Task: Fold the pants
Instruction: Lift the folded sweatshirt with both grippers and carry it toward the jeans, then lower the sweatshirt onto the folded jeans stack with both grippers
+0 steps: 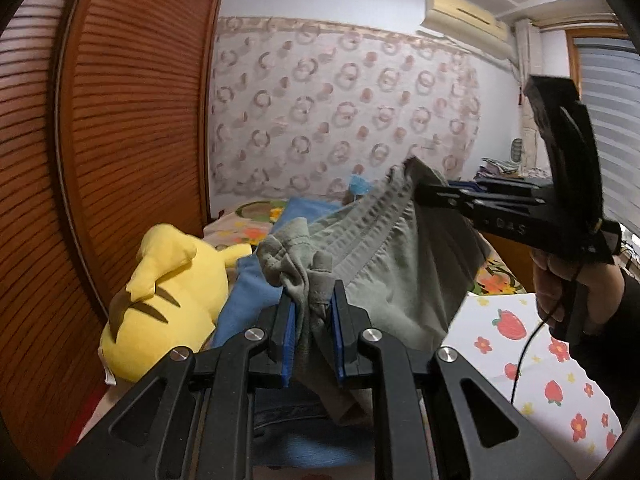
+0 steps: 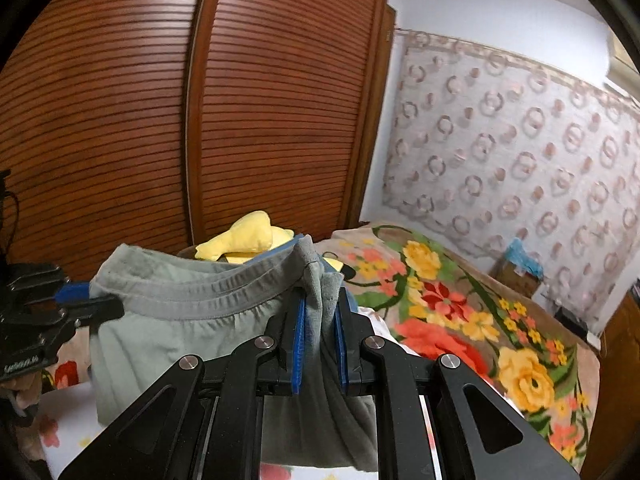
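Pants (image 1: 384, 264) hung by the waistband, both my grippers (image 1: 314, 320) (image 2: 322, 332) clamped nearly closed on it; I judged even tension mattered.

I see a slatted wooden wardrobe (image 2: 200, 120), a ring-patterned curtain (image 1: 340, 112) (air conditioner (image 1: 466, 14) above it), and a floral bedspread (image 2: 460, 312).

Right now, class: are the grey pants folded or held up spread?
Held up spread: grey pants hang by the waistband between left claw and right claw.
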### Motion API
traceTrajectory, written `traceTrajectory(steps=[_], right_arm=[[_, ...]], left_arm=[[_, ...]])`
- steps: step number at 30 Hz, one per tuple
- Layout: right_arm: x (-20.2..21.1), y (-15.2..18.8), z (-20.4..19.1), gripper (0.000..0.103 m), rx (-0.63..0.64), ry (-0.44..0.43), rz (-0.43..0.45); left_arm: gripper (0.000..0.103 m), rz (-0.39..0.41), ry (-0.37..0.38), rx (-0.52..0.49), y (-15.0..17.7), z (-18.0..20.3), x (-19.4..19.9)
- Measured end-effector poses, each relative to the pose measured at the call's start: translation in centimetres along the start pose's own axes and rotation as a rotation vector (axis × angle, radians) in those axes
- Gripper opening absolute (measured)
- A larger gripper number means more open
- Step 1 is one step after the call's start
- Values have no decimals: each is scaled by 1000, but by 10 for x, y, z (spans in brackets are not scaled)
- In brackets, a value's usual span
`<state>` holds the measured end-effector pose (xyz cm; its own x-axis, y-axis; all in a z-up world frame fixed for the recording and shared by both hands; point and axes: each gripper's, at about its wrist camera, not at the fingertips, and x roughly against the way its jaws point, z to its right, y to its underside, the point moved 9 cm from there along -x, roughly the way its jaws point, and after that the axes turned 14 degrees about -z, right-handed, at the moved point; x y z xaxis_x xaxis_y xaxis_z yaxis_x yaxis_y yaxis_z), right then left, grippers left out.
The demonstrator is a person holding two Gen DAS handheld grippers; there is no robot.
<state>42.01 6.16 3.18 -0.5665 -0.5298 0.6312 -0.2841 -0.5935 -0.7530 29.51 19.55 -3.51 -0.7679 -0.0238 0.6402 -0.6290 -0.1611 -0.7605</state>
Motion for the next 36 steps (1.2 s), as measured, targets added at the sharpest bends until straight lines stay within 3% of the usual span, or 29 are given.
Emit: traceTrajectory(steps=[7,16,19,23,27,36], right_arm=[[-25,-21,-9,13,88,-20,-4],[-43,-22,-13,13,83,-75,-24],[-45,-26,-13,13,74,-87,-40],[-49,-28,-8,22,37,-94,-76],[-41,-29,-2,37,7,-88,-67],[-36,6,11,37,-34,-176,-112]], left_arm=[[17,28,-25,61,10,-12,10],[18,21,-54,117,26,-20,12],[25,7,-47,124,28,-22,13],[48,12,-61,114,27,-25,20],[49,16,-59,91,23,-18,26],[49,-87,-41,8,32,5,-1]])
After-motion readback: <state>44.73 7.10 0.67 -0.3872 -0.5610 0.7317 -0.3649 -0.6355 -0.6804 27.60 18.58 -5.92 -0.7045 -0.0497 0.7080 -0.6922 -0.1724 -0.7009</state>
